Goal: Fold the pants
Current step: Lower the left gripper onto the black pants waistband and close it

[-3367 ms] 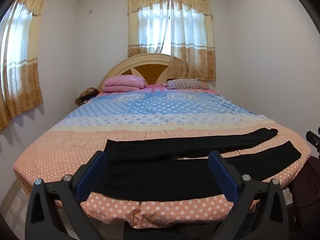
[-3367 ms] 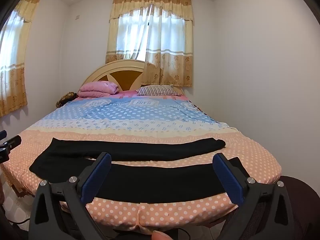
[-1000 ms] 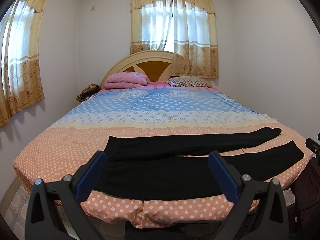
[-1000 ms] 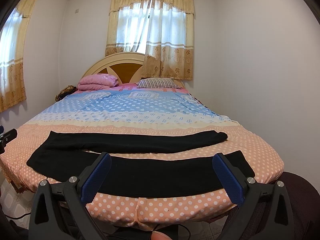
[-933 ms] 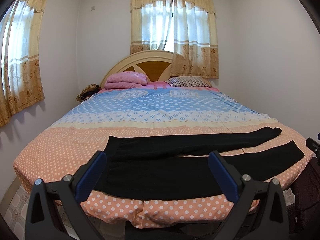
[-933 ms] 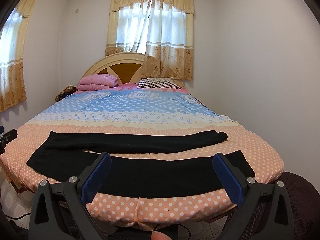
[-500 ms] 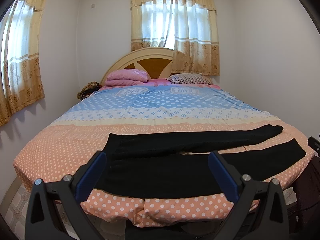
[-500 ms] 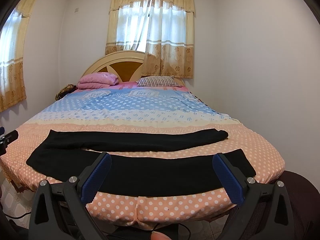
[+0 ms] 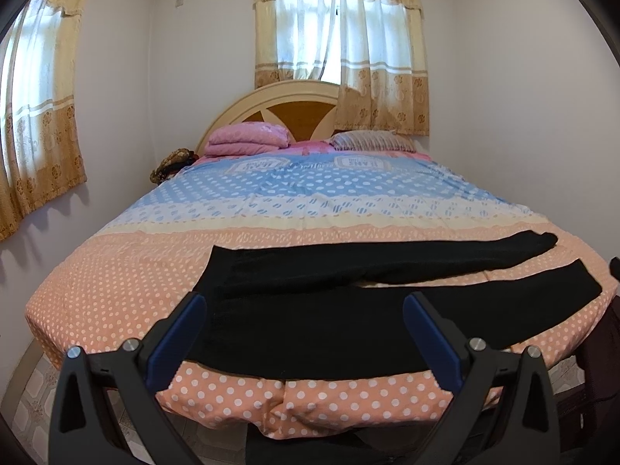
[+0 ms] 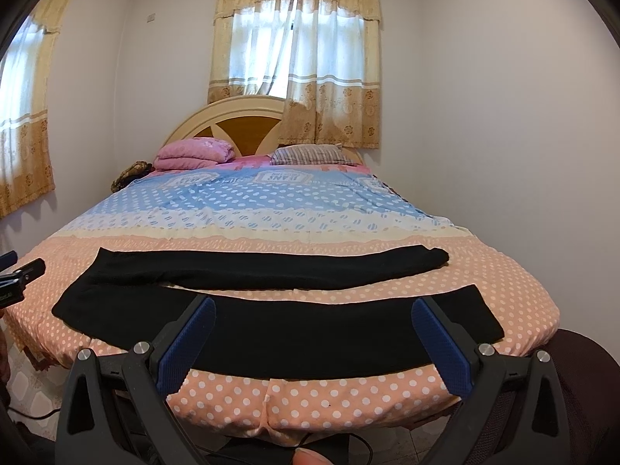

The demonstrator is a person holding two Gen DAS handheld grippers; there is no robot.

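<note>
Left wrist: black pants (image 9: 348,310) flat on bed (image 9: 116,271) (legs apart).

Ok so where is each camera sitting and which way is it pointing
Left wrist: at the bed's foot, toward the waist end of the flat black pants; open left hand-held gripper frames them.
Right wrist: same foot edge, toward the leg ends; open right hand-held gripper shows.
Both share the pants, polka-dot bedspread and curved wooden headboard.

Daylight entered through the curtained window (image 9: 341,35), which was overexposed. The room was evenly bright and sharp. Fisheye curvature bent the walls; the corners were vignetted black.
</note>
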